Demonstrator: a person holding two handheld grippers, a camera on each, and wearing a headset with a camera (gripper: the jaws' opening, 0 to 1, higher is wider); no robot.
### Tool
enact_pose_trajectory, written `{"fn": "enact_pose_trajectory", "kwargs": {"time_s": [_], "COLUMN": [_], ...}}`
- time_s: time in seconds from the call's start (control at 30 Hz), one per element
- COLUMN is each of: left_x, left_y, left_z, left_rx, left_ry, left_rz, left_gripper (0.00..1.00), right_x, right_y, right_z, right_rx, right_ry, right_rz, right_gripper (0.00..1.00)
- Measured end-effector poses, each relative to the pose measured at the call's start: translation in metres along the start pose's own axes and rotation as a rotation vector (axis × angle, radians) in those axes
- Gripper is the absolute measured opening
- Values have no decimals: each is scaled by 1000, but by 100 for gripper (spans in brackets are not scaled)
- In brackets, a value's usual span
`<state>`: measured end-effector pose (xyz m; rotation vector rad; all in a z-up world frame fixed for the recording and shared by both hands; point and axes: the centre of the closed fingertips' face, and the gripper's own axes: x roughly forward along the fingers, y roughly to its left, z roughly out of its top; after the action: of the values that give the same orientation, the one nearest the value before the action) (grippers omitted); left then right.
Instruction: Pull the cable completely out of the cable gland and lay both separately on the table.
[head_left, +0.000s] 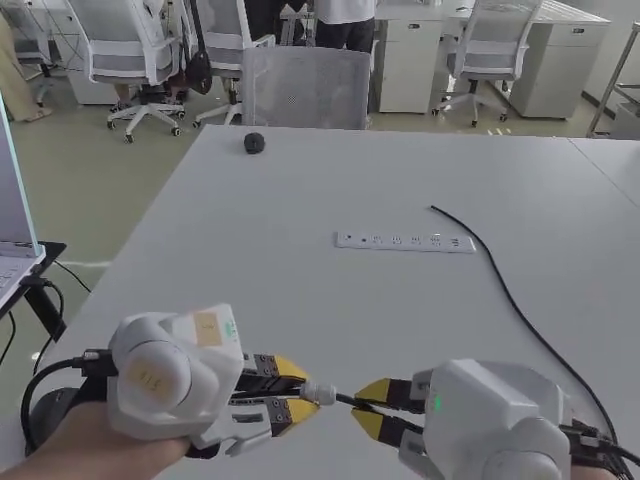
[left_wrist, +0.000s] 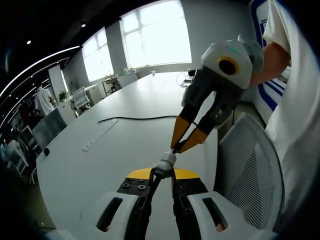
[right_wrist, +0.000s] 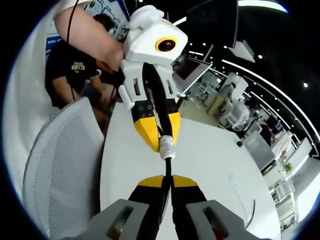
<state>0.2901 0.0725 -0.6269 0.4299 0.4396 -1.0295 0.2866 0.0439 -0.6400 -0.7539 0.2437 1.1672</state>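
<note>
Your left hand-held gripper (head_left: 304, 393) was clamped shut on the white cable gland (head_left: 321, 393). Your right hand-held gripper (head_left: 362, 405) was pinched closed on the thin black cable (head_left: 343, 399) just where it left the gland. The two sets of yellow tips faced each other, almost touching, above the near edge of the bench (head_left: 300, 200). The cable had not yet come out of the gland.

Farther out, a long black lead (head_left: 505, 288) lay across the right side of the bench and passed the right end of a white power strip (head_left: 405, 241). Whether it was the tail of the same cable could not be told.

The likeliest trouble was slip: the right jaws held only a slim, smooth cable, so a hard pull could have slid them along it without moving it. A pull off the gland's axis could have jammed the cable in the seal or twisted the round gland out of your left jaws. A sudden release so close to the near edge could have sent the gland off the bench.
</note>
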Motion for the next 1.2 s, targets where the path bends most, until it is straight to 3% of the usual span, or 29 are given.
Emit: {"fn": "enact_pose_trajectory", "kwargs": {"time_s": [0.3,0.83,1.13,1.2], "left_x": [-9,-17,-14,-14], "left_y": [9,22,20,19], "left_z": [-3,-7,-4,-3], "left_rx": [-10,-18,-29,-28], "left_ry": [-1,-5,-14,-14], "left_rz": [23,58,49,50], "left_gripper": [15,15,15,15], "right_x": [-9,-31,-28,-27], "right_y": [-10,-30,-30,-30], "right_z": [-10,-64,-64,-63], "right_rx": [-17,5,-13,-51], "right_ry": [24,157,164,163], "right_rz": [-24,-85,-93,-104], "right_gripper": [0,0,0,0]}}
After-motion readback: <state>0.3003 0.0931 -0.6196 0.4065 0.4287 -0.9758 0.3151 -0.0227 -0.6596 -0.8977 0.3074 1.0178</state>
